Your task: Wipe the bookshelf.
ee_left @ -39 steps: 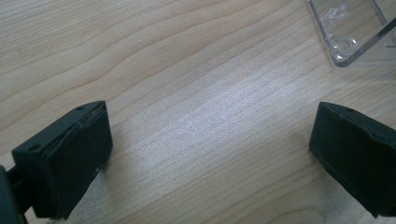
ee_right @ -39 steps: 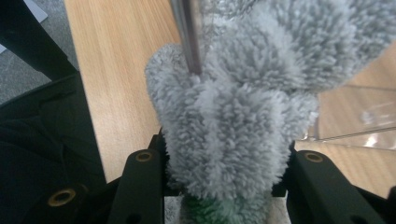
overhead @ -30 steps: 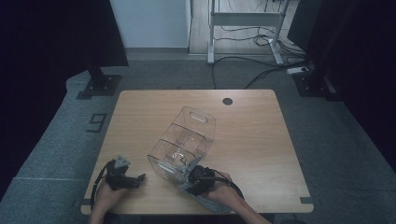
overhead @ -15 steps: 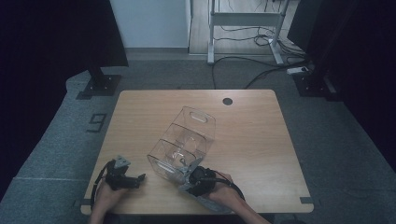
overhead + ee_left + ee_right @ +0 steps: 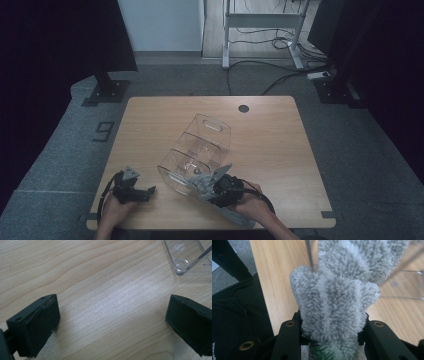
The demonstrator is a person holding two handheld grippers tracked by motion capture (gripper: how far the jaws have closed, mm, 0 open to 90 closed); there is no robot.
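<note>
A grey fluffy cloth point(image 5: 334, 307) is clamped in the right gripper point(image 5: 220, 187) at the clear bin point(image 5: 197, 150) – wiping seems underway; next, a push inside. The left gripper point(image 5: 131, 187) rests released.

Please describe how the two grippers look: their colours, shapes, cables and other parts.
Both are black. The left gripper has blocky jaws with flat dark pads, a grey three-cornered plate on top and a black cable. The right gripper shows brass-coloured screw holes and a looping black cable.
</note>
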